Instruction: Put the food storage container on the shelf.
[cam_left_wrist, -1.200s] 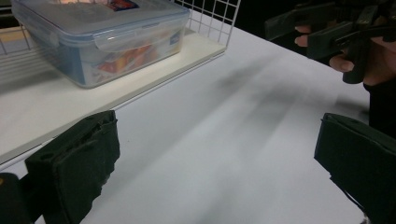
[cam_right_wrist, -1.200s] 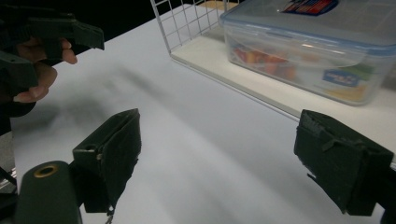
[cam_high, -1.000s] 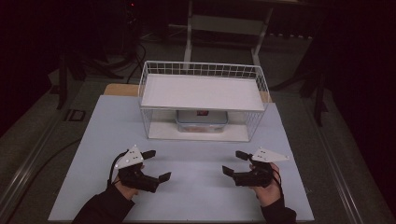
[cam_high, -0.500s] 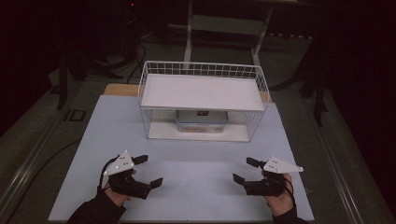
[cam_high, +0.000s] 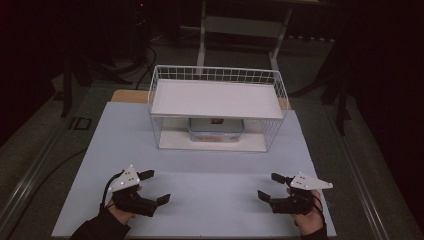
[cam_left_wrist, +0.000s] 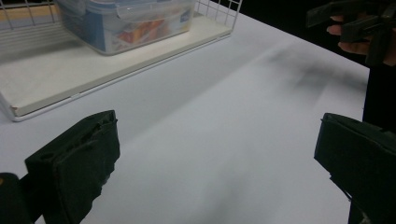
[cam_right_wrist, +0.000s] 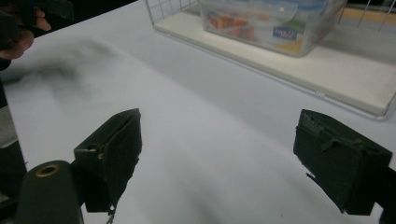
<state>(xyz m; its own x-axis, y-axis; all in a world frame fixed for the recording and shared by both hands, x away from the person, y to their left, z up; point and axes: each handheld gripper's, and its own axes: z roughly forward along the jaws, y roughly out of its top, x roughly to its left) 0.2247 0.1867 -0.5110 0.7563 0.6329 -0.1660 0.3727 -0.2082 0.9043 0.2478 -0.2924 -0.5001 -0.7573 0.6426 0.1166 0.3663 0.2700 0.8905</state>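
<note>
Resting near the table (cam_high: 215, 182) front, both grippers' fingers apart, empty.

Left gripper (cam_high: 154, 186) and right gripper (cam_high: 274, 186) low, well apart (fingers of both spread wide)

Container (cam_right_wrist: 275, 23) label — print unreadable

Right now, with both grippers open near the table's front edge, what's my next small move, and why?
Probably ease both grippers forward toward the clear lidded container on the wire rack's lower shelf. The left gripper and right gripper are open, empty, and well short of it.
</note>
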